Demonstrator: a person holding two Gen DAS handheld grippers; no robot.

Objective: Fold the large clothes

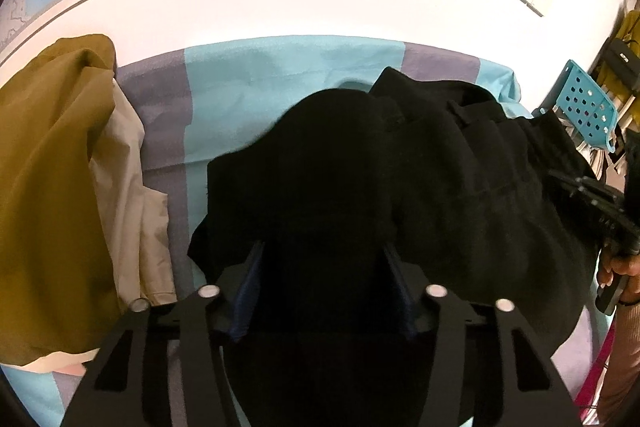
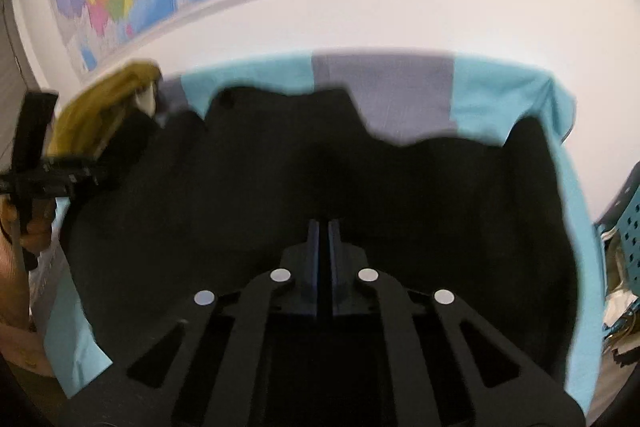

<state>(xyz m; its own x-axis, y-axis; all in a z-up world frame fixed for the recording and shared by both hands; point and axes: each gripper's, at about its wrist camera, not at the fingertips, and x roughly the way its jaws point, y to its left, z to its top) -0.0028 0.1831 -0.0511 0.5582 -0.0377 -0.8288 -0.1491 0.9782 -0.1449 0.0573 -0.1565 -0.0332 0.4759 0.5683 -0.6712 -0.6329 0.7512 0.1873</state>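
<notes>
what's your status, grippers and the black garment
Left gripper open, black garment bunched between its fingers. Right gripper shut. Olive jacket heaped at garment's left.

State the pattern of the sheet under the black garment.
Broad turquoise and grey-purple stripes on the bed sheet, clearest in the left wrist view.

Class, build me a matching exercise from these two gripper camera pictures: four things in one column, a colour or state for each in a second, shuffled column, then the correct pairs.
Things:
1. trousers
2. jacket
3. left gripper
4. right gripper

Colour or state:
A. fingers pressed together
B. mustard brown, heaped at the left of the bed
C. black, spread over the striped sheet
D. fingers wide apart with black cloth between them

Pairs: 1-C, 2-B, 3-D, 4-A
</notes>
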